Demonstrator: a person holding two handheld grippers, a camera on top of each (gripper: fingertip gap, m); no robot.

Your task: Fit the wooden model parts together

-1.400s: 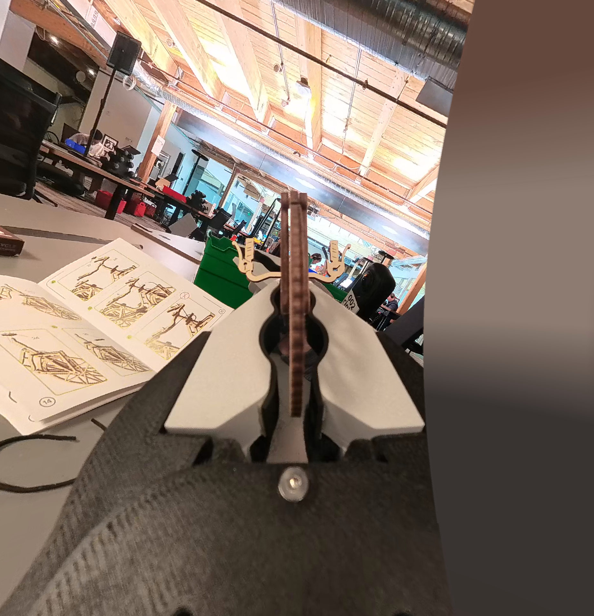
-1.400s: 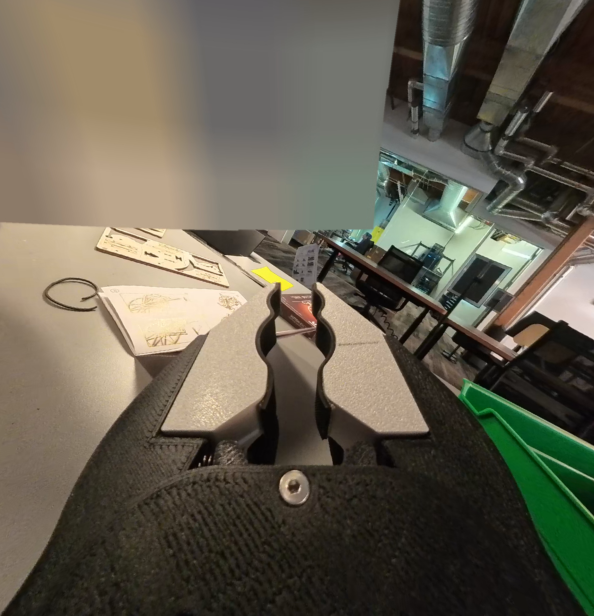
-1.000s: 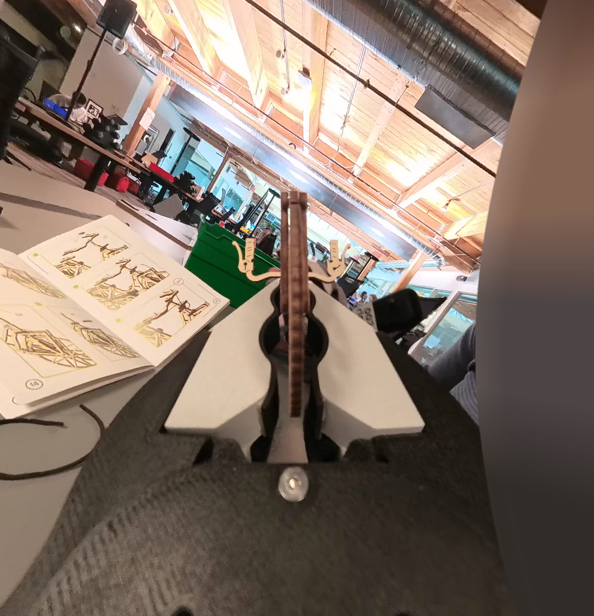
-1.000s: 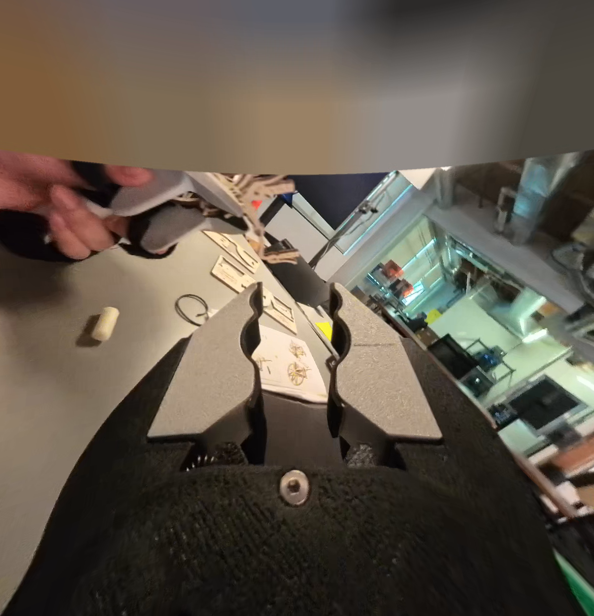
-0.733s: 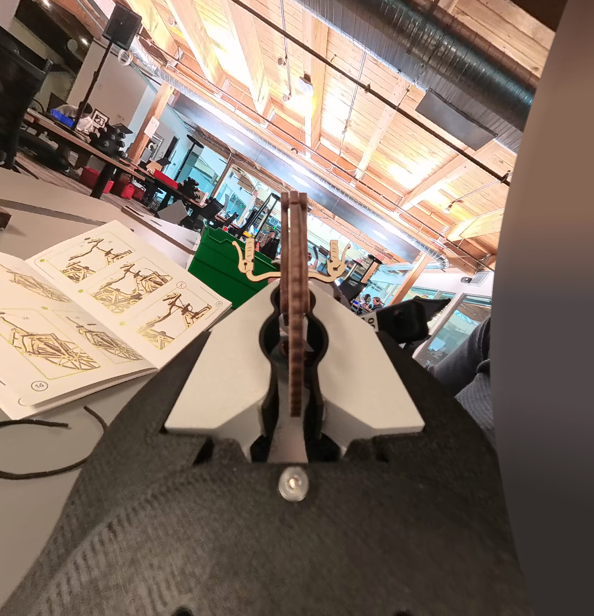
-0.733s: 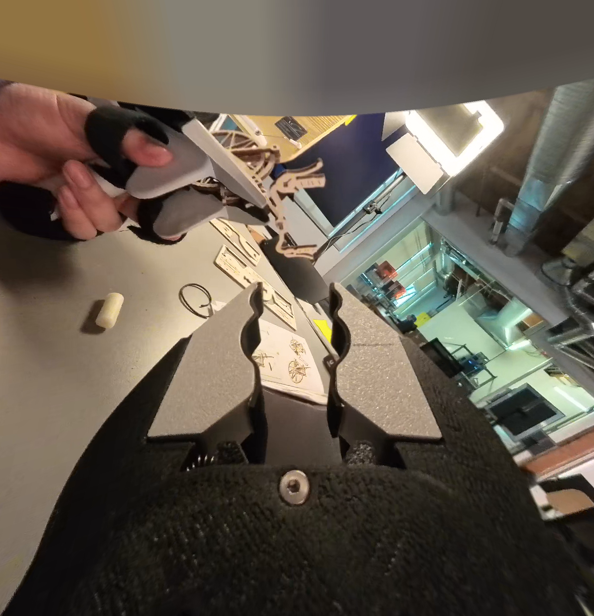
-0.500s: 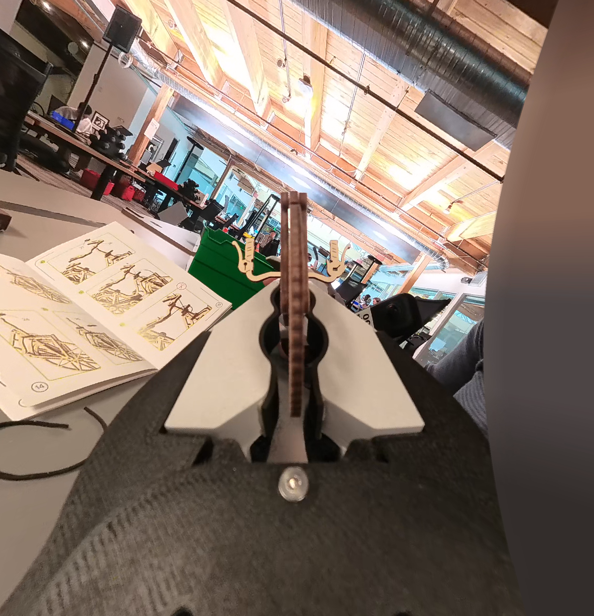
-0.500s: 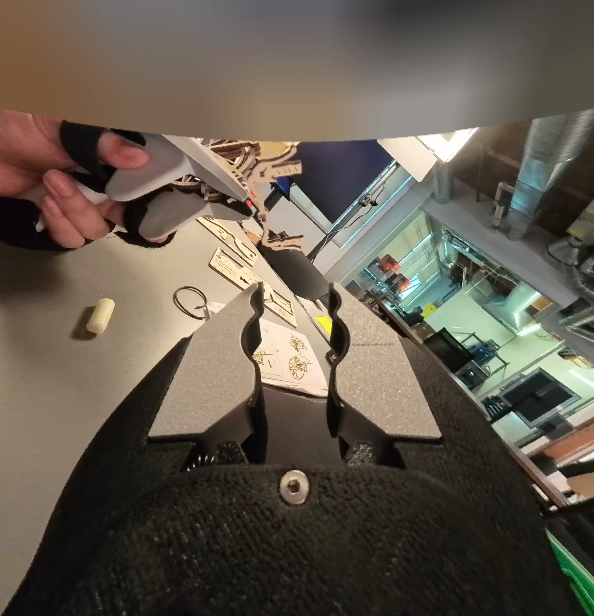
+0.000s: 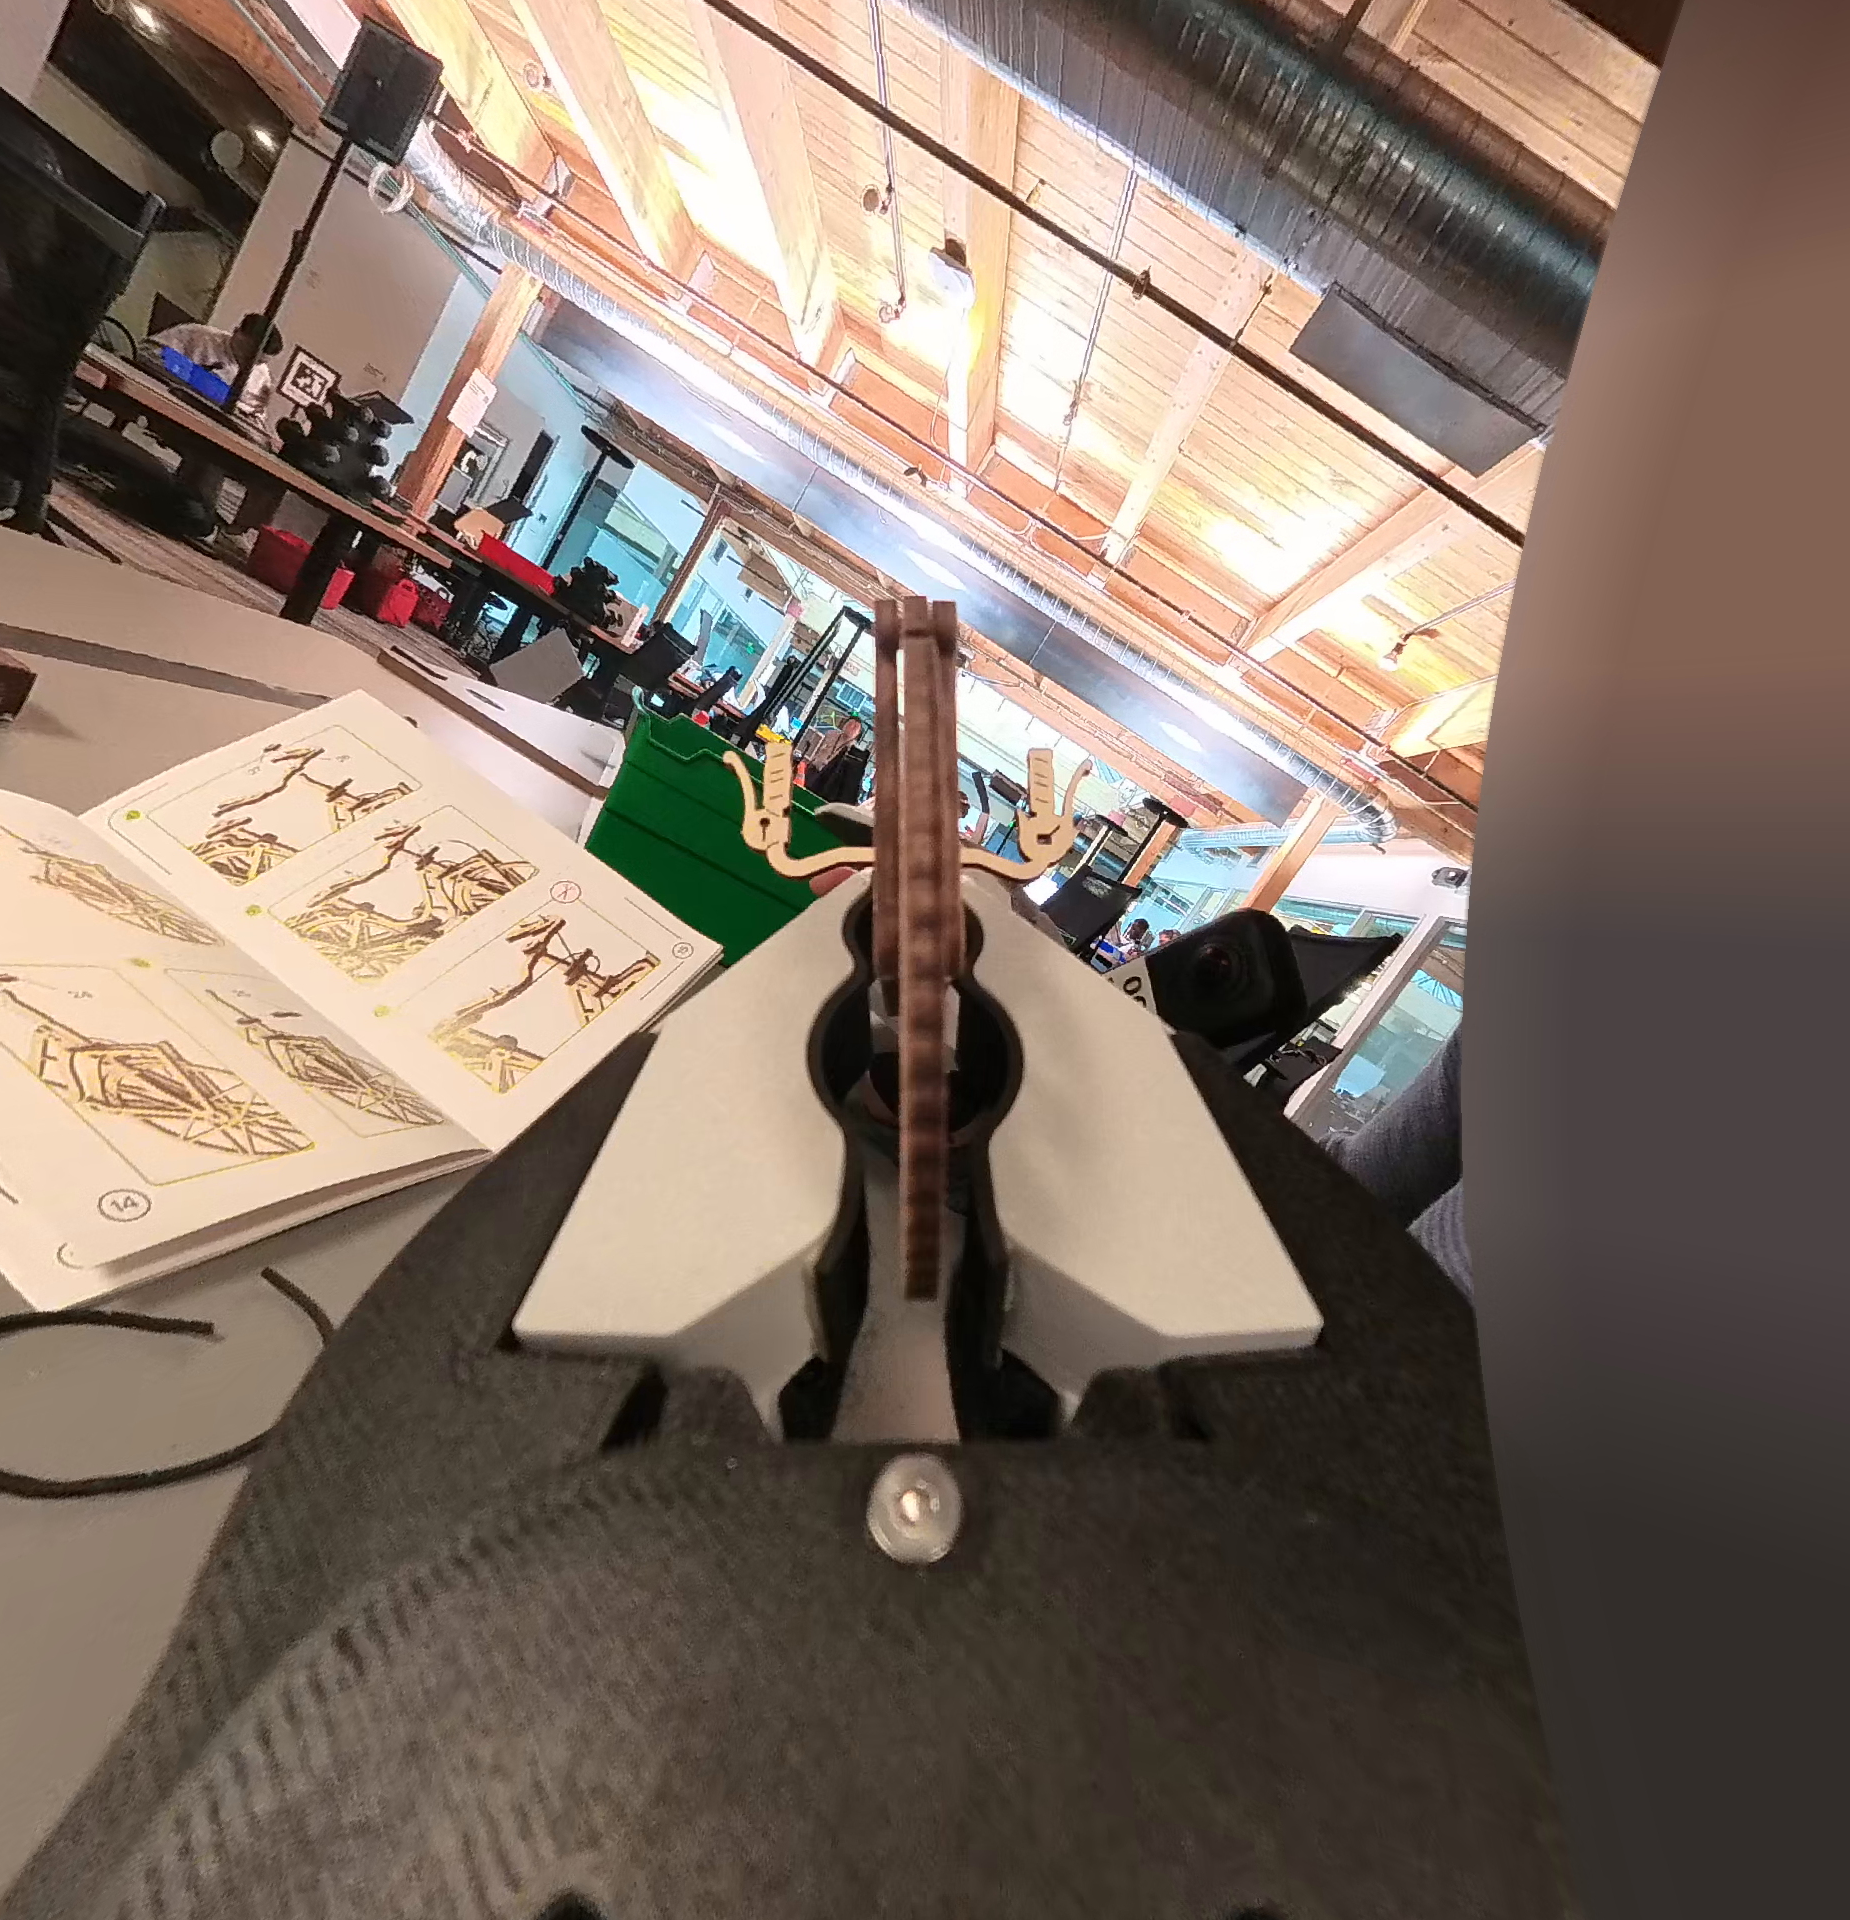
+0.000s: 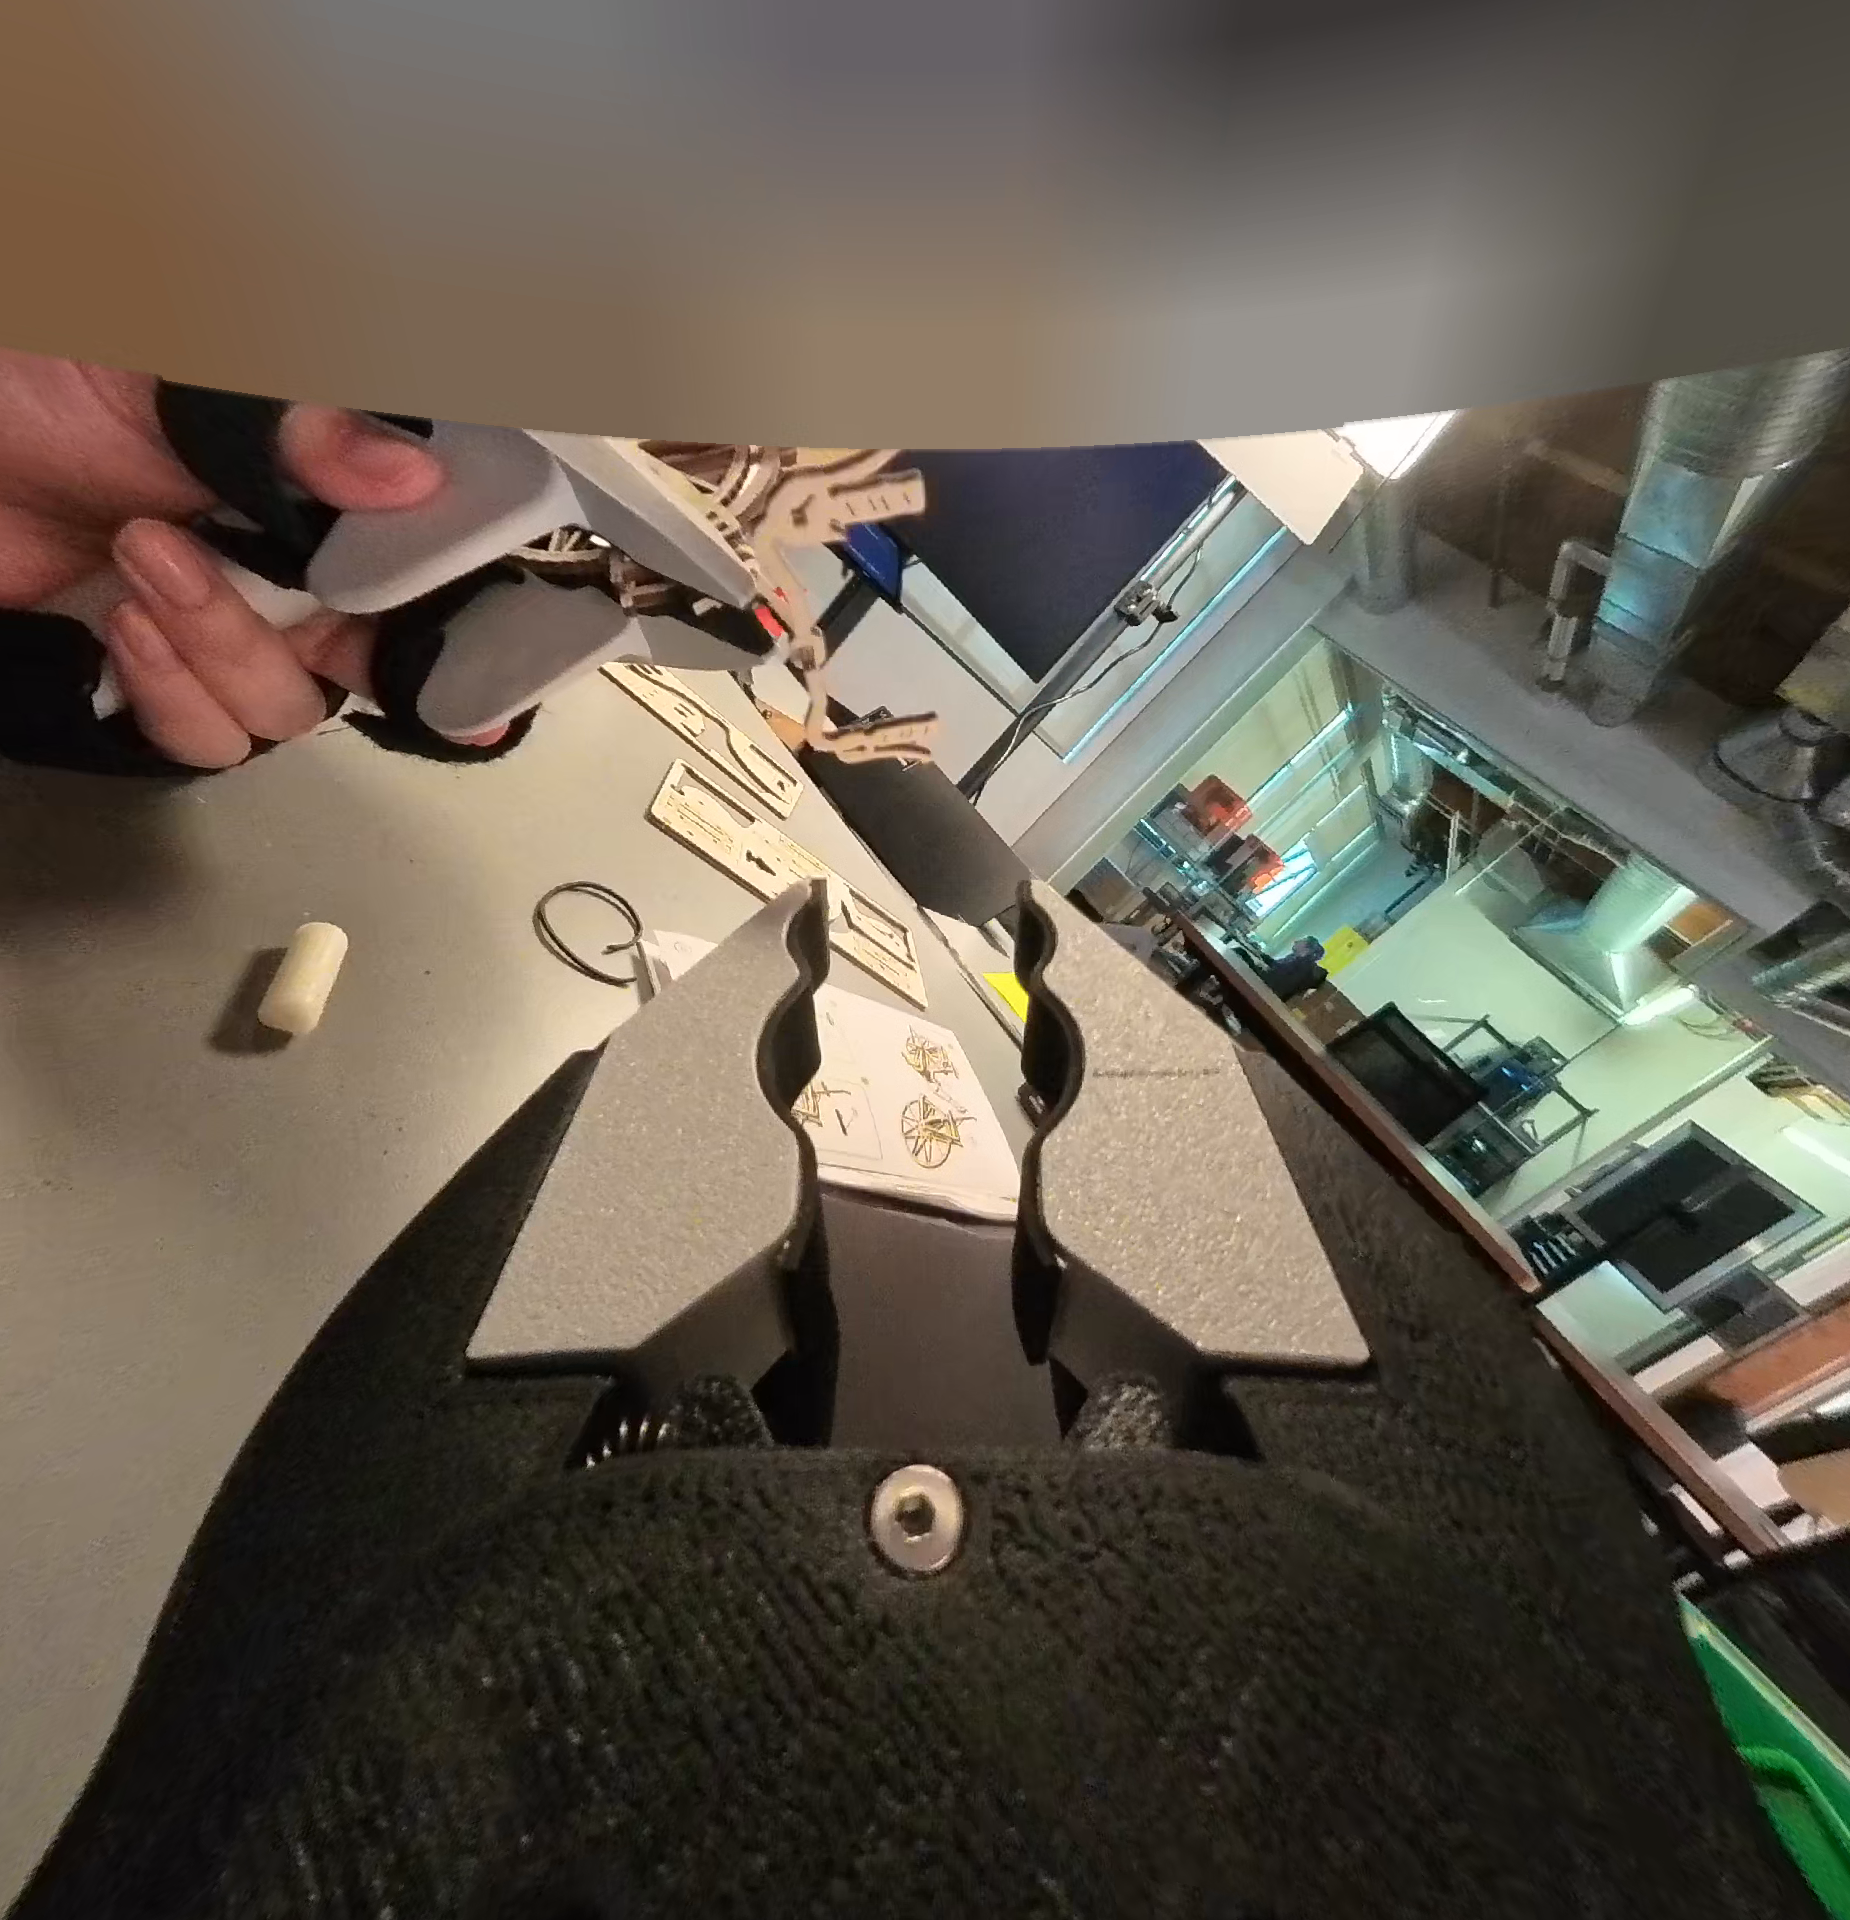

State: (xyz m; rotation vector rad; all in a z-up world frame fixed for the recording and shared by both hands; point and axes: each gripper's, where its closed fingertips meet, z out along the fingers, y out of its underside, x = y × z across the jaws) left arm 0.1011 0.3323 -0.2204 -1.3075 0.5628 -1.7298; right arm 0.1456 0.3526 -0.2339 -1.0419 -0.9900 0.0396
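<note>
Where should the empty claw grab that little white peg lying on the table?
Probably around the middle of the white peg, coming down from above. It lies flat on the grey table with bare space all round, and its short, round body would fit across the open right claw.

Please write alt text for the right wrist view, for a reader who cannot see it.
The right hand-held gripper is open and empty above a grey table. Farther off, a hand holds the left hand-held gripper, shut on a wooden model; a booklet lies on the table.

Open workshop: exposed ducts, workbenches.
</note>
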